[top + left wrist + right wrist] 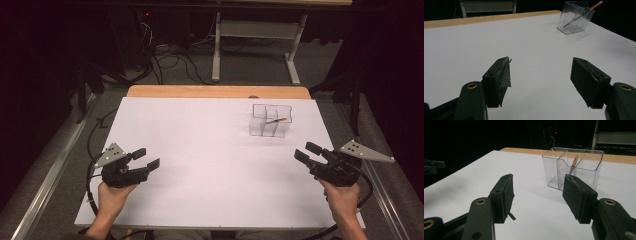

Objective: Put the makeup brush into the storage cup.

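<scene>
Jaws spread on left gripper and right gripper; clear organizer with pencil well apart, path unobstructed.

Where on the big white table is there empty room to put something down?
Nearly everywhere. The white table top is bare between the left gripper and the right gripper, and across its whole left half up to the wooden far edge. The only crowded spot is the far right, where the clear plastic divided holder stands.
</scene>
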`<state>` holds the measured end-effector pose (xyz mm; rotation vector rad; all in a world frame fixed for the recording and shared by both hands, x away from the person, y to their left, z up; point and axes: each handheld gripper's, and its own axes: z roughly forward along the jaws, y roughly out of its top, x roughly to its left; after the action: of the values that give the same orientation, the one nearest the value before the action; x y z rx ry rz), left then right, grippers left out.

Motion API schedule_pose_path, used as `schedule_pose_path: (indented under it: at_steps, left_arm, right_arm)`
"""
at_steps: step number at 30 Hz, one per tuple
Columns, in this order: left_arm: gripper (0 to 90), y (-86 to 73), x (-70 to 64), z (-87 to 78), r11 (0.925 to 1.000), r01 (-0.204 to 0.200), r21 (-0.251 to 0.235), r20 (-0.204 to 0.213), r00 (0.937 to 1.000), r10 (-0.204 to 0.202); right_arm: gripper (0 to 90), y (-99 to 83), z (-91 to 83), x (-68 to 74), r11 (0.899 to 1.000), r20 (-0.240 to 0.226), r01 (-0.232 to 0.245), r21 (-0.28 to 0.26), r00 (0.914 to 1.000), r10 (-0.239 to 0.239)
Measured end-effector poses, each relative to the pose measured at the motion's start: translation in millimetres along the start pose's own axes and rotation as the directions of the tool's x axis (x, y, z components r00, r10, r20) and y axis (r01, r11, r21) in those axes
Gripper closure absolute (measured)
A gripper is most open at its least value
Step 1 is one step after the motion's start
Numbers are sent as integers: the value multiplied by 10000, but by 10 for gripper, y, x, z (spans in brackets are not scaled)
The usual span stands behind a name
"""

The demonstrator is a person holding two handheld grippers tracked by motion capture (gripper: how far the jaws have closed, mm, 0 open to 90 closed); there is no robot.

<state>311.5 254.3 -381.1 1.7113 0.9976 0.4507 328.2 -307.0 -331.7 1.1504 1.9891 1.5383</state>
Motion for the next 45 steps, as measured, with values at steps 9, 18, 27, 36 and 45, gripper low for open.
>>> schedule_pose_path:
  at_steps: [9,18,27,36,45]
  left_arm:
    - [322,0,-1,-2,10000,9,-11,-1,10000,-9]
    - [322,0,-2,0,10000,6,-10,3,10000,-6]
    - [322,1,-1,-3,10000,10,-9,10,10000,-10]
    - [322,0,-2,-3,10000,24,-33,13,10000,-24]
    - [322,0,-3,-3,10000,22,-39,14,10000,-22]
  right_arm:
    - [434,-58,10,29,10000,-107,0,26,9999,0]
    - [430,-115,26,37,9999,-105,-62,114,9999,63]
    - [430,-163,62,56,9997,-177,-62,244,9998,66]
    - [430,-208,78,72,9993,-196,-68,358,9998,75]
    - [430,-250,87,84,9989,-175,-79,470,9998,87]
